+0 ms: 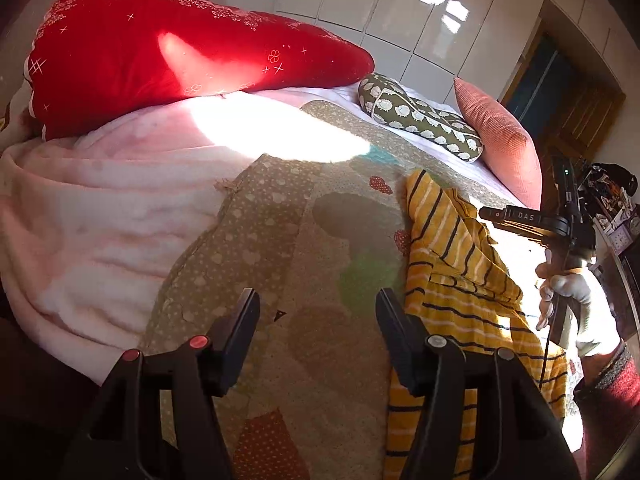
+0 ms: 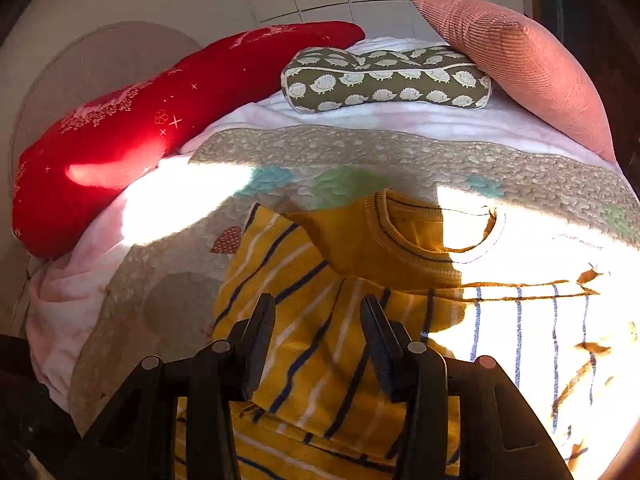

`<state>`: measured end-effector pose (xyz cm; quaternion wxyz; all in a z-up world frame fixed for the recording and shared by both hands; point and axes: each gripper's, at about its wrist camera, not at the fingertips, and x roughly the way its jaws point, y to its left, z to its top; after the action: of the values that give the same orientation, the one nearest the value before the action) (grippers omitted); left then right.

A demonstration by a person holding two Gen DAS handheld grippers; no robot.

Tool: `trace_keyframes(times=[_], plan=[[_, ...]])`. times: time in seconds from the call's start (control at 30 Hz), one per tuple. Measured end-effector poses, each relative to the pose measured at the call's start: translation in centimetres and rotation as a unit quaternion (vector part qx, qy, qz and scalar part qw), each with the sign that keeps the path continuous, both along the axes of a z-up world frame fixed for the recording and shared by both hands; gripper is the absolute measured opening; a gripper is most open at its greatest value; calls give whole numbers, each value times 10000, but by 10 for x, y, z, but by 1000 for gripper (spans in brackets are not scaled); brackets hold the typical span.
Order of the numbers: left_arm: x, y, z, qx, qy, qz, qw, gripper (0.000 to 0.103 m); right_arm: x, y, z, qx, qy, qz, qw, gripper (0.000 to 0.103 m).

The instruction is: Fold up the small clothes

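Left wrist view showed the left gripper (image 1: 316, 320) with its fingers wide apart and nothing between them, above bare patchwork quilt (image 1: 280, 240). The yellow striped sweater (image 1: 452, 256) lay just to its right, with the right finger overlapping the garment's edge in the frame; contact could not be confirmed. Only this view showed the right gripper (image 1: 504, 215) from outside: a gloved hand (image 1: 568, 300) held it over the sweater's far right side. Its fingers appeared edge-on there, so the gap could not be read.

Right wrist view settled that: the right gripper (image 2: 318, 344) had its fingers apart, empty, directly above the sweater (image 2: 320, 320). Only this view showed the ribbed collar (image 2: 404, 236) ahead of the gripper and a sleeve folded across the body, left of centre. The sweater's right part was washed out by a sun patch; its edge there could not be traced.

Edges and room: the sweater's left edge ran ahead and to the right of the left gripper. Open quilt extended ahead of and to the left of the left gripper. A pink fleece blanket (image 1: 92, 220) bunched up further left, bordering the quilt.

Surroundings: a red cushion (image 1: 160, 52) sat on the blanket far ahead-left. A green hedgehog-print pillow (image 2: 384, 80) and a salmon ribbed pillow (image 2: 520, 64) lay well ahead of the collar, apart from the sweater. White cabinet doors (image 1: 400, 8) stood behind the bed.
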<state>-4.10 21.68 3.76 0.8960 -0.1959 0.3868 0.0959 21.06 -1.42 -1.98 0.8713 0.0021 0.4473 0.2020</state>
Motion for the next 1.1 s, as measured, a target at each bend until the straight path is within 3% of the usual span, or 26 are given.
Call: trace_keyframes(times=[0.07,0.13,0.17,0.2,0.33,0.43,0.5,0.53,0.63,0.7,0.73,0.83,0.93,1.1], plan=[[1,4,-4,-26,46,12,10000,60,25,0,-25,-214,556,37,9982,49],[1,8,-9,-35,90,41,9999,60,34,1,-43,-368,822,56,9959,44],[1,10,-11,-23,112,68,9999,60,35,1,-46,-474,773,72,9959,18],[2,13,-13,-11,134,100,9999,60,37,2,-44,-603,650,42,9961,7],[7,17,-21,-118,238,199,9994,60,59,1,-39,-852,412,-377,9948,7],[8,12,-23,-161,254,168,9994,60,70,13,-48,-1199,409,-331,9914,8],[7,6,-22,-109,281,84,9995,60,65,9,-40,-1059,312,-346,9933,9],[7,2,-22,-62,301,28,9995,60,58,0,-31,-750,313,-404,9959,10],[4,-11,-23,-15,369,-149,9992,62,14,-38,-1,342,305,-554,9974,15],[1,-21,-26,-59,394,-264,9989,65,-31,-65,6,903,344,-386,9946,29],[0,-28,-29,-70,433,-326,9985,66,-57,-78,3,1016,406,-301,9935,31],[-3,-53,-40,-100,586,-587,9965,66,-117,-111,-21,1119,772,-170,9906,31],[-8,-81,-52,68,772,-825,9936,66,-176,-157,-51,776,942,-548,9910,31],[-25,-97,-65,272,1039,-863,9905,66,-255,-247,-59,612,637,-1652,9823,30]])
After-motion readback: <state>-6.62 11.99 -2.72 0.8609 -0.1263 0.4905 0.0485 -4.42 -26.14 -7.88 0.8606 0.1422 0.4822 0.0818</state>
